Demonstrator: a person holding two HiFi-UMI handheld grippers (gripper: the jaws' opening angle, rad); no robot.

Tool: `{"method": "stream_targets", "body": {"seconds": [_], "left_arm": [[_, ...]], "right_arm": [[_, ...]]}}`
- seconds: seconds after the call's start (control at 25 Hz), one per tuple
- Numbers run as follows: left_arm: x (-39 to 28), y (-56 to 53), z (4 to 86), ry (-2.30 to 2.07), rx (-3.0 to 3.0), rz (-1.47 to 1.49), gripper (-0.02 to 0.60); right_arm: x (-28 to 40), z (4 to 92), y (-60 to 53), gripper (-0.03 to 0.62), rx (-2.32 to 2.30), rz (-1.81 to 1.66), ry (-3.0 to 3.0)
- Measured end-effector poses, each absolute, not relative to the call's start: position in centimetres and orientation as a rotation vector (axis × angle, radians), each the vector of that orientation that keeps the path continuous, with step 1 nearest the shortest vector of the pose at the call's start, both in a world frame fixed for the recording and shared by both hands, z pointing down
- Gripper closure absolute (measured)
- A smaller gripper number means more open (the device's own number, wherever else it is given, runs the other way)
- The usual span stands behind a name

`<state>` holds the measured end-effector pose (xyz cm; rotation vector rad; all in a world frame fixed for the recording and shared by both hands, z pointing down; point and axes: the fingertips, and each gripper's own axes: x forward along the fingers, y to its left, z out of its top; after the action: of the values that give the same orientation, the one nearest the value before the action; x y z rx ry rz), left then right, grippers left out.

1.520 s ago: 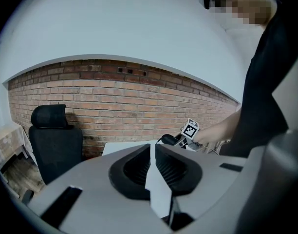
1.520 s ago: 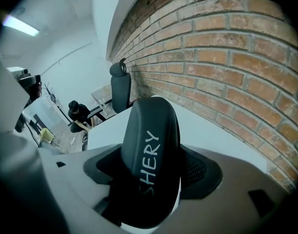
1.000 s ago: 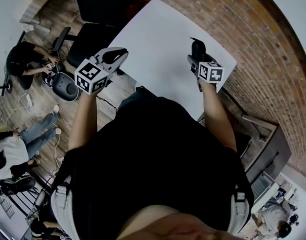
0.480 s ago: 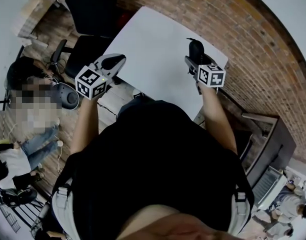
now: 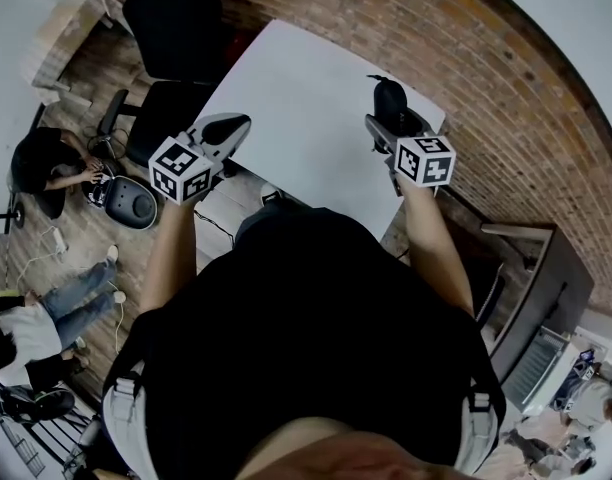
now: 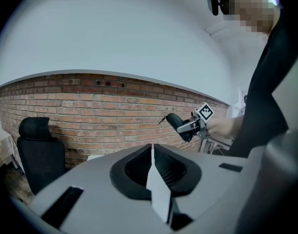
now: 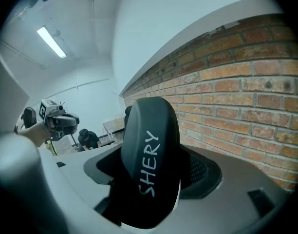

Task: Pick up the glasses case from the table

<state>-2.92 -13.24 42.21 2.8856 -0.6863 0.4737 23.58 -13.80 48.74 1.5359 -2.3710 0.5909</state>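
Glasses case (image 7: 150, 169): black, lettered "SHERY", standing upright in the air, upper right of centre in the head view, over the right end of the white table (image 5: 296, 98).
Right gripper (image 5: 386, 118): jaws clamped on the case.
Left gripper (image 6: 153, 162): jaws pressed together with nothing between them; left of centre in the head view, by the table's left edge.
Backdrop: brick wall (image 5: 466, 58) across the top right; black office chair (image 5: 176, 18) at upper left.

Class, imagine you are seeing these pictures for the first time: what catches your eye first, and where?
A black glasses case marked SHERY, clamped in the right tongs and held up in front of the brick wall. The left tongs are shut and empty by the white table's left edge.
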Motion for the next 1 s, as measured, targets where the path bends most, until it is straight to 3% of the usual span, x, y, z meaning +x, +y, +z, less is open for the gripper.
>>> {"method": "stream_targets", "body": {"seconds": [1.0], "left_arm": [[-1.6, -8.2, 40.9, -0.675, 2.904, 0.459, 0.566]], "right_arm": [[24.5, 43.1, -6.8, 0.247, 1.581, 0.499, -2.471]]}}
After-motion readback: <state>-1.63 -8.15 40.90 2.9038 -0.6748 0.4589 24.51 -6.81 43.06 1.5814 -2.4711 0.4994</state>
